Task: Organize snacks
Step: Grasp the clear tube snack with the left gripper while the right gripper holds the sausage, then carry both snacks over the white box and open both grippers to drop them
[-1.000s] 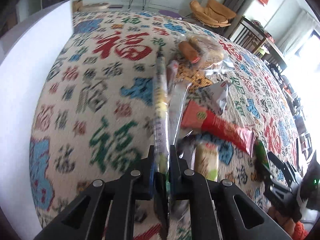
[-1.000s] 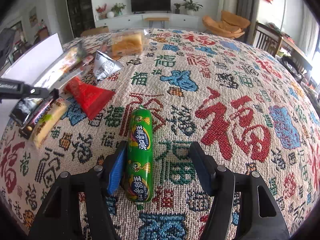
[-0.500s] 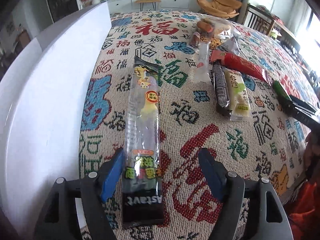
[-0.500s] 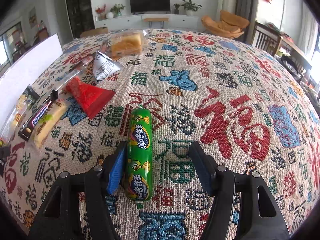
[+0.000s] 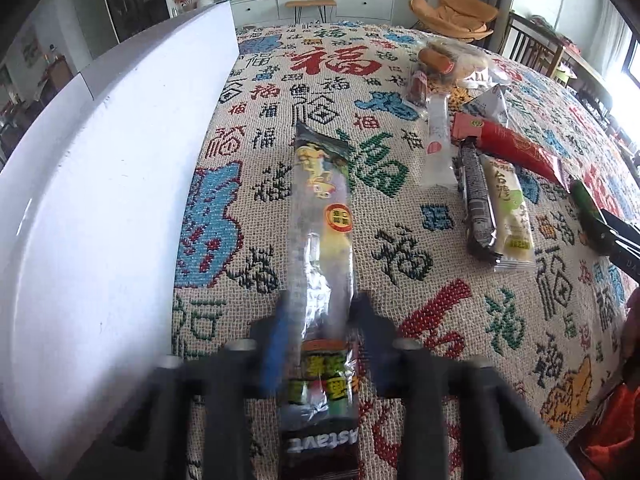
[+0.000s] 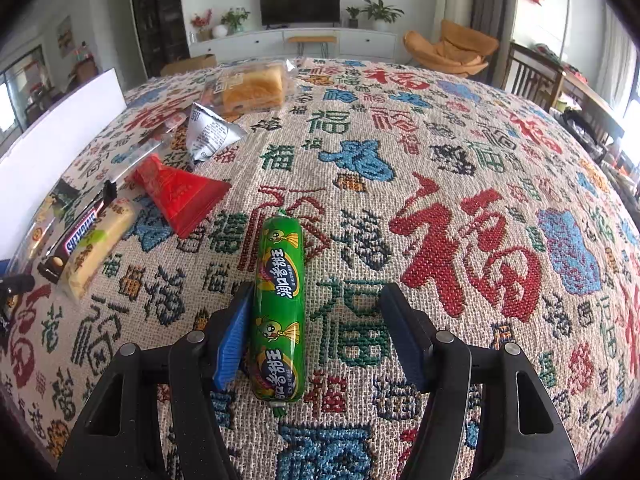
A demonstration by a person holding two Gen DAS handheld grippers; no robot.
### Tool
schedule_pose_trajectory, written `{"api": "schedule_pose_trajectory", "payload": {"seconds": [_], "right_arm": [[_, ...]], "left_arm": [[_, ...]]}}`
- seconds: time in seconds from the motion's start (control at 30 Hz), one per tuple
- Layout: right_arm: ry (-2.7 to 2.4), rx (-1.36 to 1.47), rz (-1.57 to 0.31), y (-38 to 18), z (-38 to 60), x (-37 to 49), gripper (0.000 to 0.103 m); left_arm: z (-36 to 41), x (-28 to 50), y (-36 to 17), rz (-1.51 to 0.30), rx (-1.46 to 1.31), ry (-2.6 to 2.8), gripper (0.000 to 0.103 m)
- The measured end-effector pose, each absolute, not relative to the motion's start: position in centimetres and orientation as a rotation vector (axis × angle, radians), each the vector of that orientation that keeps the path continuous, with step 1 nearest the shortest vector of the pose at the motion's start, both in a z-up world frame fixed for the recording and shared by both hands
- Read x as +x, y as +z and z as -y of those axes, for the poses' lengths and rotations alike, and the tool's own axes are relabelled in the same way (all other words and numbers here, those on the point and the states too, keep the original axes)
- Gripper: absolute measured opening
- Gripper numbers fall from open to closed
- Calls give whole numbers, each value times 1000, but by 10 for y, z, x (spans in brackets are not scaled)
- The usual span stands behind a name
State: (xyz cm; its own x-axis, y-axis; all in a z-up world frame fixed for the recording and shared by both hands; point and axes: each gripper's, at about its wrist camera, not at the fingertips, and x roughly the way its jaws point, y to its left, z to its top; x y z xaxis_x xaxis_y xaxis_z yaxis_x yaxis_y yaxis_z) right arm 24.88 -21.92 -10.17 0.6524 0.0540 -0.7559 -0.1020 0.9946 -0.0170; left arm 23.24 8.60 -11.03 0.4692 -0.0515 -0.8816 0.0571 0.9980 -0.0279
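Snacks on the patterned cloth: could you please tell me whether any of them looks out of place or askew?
The green sausage lies alone, well apart from the others. The red packet sits at a slant to the chocolate bar and pale bar, which lie side by side. Nothing looks spilled or torn.

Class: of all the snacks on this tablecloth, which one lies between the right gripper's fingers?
The green sausage: it alone lies lengthwise between the right gripper's fingers; the rest lie far left.
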Motion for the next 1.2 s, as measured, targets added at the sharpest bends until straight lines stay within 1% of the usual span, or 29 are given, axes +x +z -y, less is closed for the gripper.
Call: {"api": "schedule_pose_trajectory", "payload": {"seconds": [0.07, 0.13, 0.17, 0.23, 0.3, 0.33, 0.4, 0.5, 0.57, 0.6, 0.67, 0.7, 0.77, 0.83, 0.97, 1.07, 1.2], "right_arm": [[119, -41, -858, -101, 221, 249, 76], [159, -4, -863, -100, 226, 250, 80], [185, 39, -873, -98, 232, 251, 80], [265, 239, -924, -93, 259, 259, 80], [299, 454, -1027, -91, 288, 271, 78], [288, 507, -1083, -89, 296, 277, 77], [252, 454, -1165, -81, 294, 287, 79], [298, 202, -1236, -71, 256, 295, 78], [292, 108, -1257, -73, 233, 297, 77], [290, 93, -1264, -76, 225, 297, 73], [284, 47, -1295, -84, 212, 299, 29], [255, 13, -1288, -84, 209, 299, 26], [252, 17, -1288, -84, 208, 299, 24], [265, 88, -1298, -83, 217, 297, 24], [342, 375, -1323, -83, 236, 278, 24], [435, 464, -1286, -59, 221, 266, 24], [649, 489, -1209, 1, 148, 259, 24]], "left_arm": [[-93, 229, -109, -1073, -48, -69, 14], [-104, 223, -109, -1067, -137, -81, 13], [-110, 219, -109, -1066, -190, -90, 12], [-116, 209, -106, -1055, -233, -103, 12], [-113, 202, -102, -1040, -231, -114, 12], [-111, 199, -100, -1032, -232, -122, 12], [-106, 196, -95, -1016, -236, -136, 12], [-98, 194, -88, -999, -251, -163, 12], [-92, 193, -83, -990, -250, -181, 12], [-90, 192, -80, -985, -249, -189, 12], [-86, 186, -72, -971, -245, -203, 12], [-85, 183, -67, -962, -244, -208, 12], [-85, 176, -58, -944, -252, -218, 12], [-89, 169, -48, -929, -279, -230, 12], [-104, 155, -21, -873, -357, -251, 12], [-126, 149, 7, -804, -418, -247, 12], [-174, 151, 42, -728, -439, -172, 12]]}}
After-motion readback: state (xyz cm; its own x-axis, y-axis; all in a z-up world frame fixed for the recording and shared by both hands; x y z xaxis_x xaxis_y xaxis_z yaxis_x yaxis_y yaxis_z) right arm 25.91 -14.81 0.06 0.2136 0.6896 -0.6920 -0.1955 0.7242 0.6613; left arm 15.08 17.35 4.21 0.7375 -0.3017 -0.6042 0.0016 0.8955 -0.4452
